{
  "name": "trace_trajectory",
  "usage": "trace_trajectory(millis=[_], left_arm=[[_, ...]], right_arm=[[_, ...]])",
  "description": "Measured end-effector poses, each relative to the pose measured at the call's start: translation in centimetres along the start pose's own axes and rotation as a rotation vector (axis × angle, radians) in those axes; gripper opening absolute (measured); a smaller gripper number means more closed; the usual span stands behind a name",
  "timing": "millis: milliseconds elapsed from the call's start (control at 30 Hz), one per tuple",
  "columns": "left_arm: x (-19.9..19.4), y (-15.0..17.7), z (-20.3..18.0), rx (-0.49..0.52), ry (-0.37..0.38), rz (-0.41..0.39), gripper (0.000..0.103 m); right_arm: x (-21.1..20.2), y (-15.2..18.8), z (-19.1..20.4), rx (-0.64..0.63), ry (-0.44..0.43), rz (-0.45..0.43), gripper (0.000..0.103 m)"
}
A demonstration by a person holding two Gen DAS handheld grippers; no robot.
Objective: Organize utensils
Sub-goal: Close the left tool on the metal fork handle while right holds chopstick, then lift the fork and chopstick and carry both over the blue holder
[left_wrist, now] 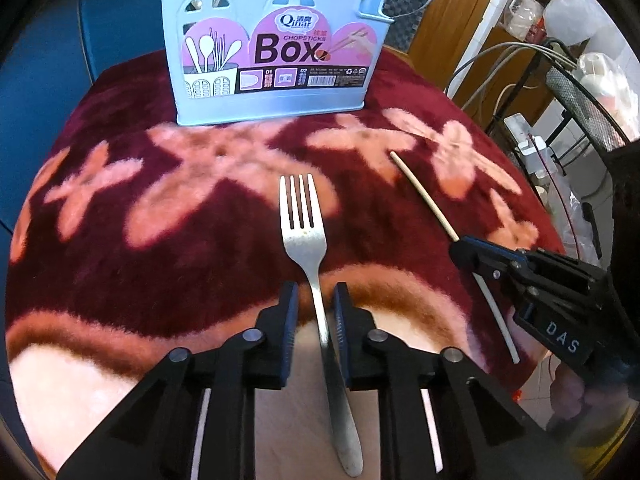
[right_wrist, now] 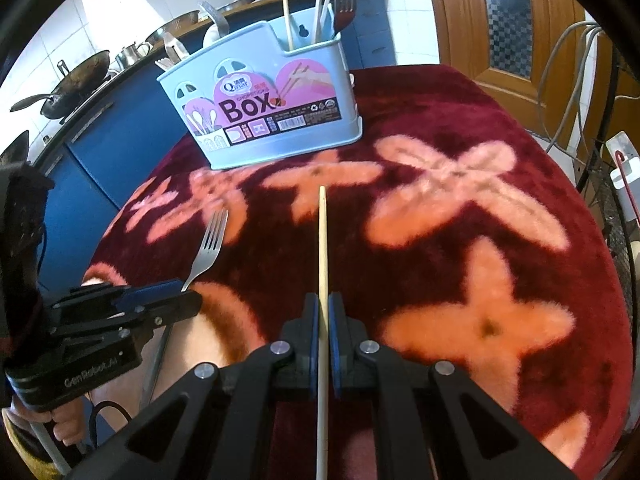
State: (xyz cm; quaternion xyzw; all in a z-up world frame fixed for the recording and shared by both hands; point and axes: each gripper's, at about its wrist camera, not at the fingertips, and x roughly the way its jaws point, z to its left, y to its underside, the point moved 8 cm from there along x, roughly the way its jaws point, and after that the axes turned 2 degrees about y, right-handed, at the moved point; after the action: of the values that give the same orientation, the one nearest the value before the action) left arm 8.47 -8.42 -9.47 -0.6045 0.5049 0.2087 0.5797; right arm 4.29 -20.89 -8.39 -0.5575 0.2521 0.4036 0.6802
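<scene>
- At the bottom centre of the left wrist view, the left tool point(left_wrist: 314, 300) is seen with its jaws drawn in around the handle of a fork point(left_wrist: 304, 224); the right pad lies against the handle, while a narrow gap is left on the other side, so a firm grip cannot be confirmed.
- The fork is laid on the red flowered blanket point(left_wrist: 160, 264) that covers the counter, its prongs pointed toward the top of the frame.
- At the bottom centre of the right wrist view, the right tool point(right_wrist: 323, 308) is seen nearly closed, with a wooden chopstick point(right_wrist: 322, 248) clamped between its pads.
- The chopstick is run straight up the middle of that frame, its far end over the blanket, short of the box.
- In the left wrist view, the right tool is shown at the right edge of the frame, and a white stick point(left_wrist: 496, 316) is seen below it.
- Farther back, a light blue utensil box point(right_wrist: 264, 116) is stood upright on the blanket, in the upper centre of both views; another chopstick, white sticks and a fork are held upright in its right-hand compartment.
</scene>
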Motion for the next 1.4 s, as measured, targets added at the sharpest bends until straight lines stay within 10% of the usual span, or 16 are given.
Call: trace_trajectory(millis=[467, 633, 1400], left_arm=[[-1.3, -1.2, 0.7, -0.077, 0.121, -0.053, 0.002], [-2.8, -1.8, 1.1, -0.082, 0.123, -0.120, 0.002], [-11.9, -7.3, 1.3, -0.061, 0.141, -0.472, 0.002]], right_arm=[[2.5, -1.9, 1.2, -0.079, -0.011, 0.152, 0.025], [2.4, -2.1, 0.9, -0.075, 0.002, 0.146, 0.006], [-7.5, -9.8, 3.4, -0.031, -0.144, -0.326, 0.006]])
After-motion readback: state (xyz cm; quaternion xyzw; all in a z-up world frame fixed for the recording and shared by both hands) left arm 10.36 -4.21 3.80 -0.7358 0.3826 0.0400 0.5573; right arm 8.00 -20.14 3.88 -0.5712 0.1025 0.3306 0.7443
